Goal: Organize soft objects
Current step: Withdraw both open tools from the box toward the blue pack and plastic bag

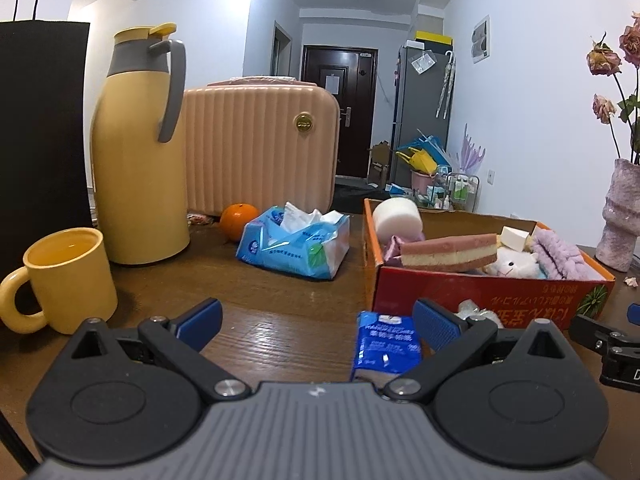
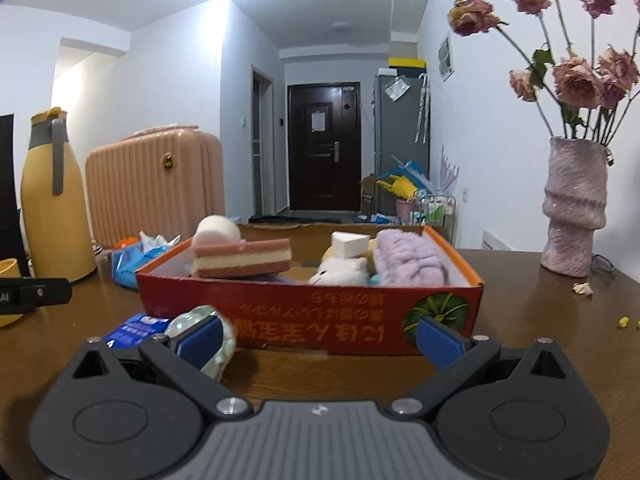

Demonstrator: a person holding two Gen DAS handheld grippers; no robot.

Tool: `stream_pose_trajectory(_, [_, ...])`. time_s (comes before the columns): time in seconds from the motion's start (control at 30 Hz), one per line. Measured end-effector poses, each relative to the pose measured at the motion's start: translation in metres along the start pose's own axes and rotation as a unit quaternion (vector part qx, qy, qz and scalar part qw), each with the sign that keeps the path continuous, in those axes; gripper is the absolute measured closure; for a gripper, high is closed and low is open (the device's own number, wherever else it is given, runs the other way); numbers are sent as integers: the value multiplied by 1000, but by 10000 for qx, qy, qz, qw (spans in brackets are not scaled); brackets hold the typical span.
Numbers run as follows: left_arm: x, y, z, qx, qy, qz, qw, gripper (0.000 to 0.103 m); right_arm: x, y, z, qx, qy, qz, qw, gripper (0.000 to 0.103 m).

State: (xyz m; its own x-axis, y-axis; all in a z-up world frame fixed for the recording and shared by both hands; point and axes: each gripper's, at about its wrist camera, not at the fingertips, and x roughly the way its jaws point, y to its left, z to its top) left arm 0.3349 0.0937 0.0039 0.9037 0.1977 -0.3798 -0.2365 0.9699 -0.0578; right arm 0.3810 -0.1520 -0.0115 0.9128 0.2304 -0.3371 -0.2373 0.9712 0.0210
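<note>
Wooden table (image 1: 280,312): red box (image 2: 320,312) full of sponges, plush; both grippers (image 1: 316,326) (image 2: 320,334) wide open, empty.

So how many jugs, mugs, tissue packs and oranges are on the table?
Jugs: 1, the yellow jug
Mugs: 1, the yellow mug
Tissue packs: 2, the open pack and the small blue packet
Oranges: 1, the orange
Total: 5

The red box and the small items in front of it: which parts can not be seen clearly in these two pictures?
- Box floor: hidden in both views by its front wall and the sponges and plush toy piled inside.
- Blue tissue packet: near end cut off by the left gripper body; in the right wrist view mostly hidden.
- Shiny crinkled item: blurred, partly behind a finger of the right gripper; what it is stays unclear.
</note>
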Motion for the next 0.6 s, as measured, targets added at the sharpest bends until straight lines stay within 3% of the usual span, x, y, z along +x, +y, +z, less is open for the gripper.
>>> stream_pose_trajectory(0.6, [8,41,2,35,137,114,9998,0,48,56,2,-145,748,290,9967,0])
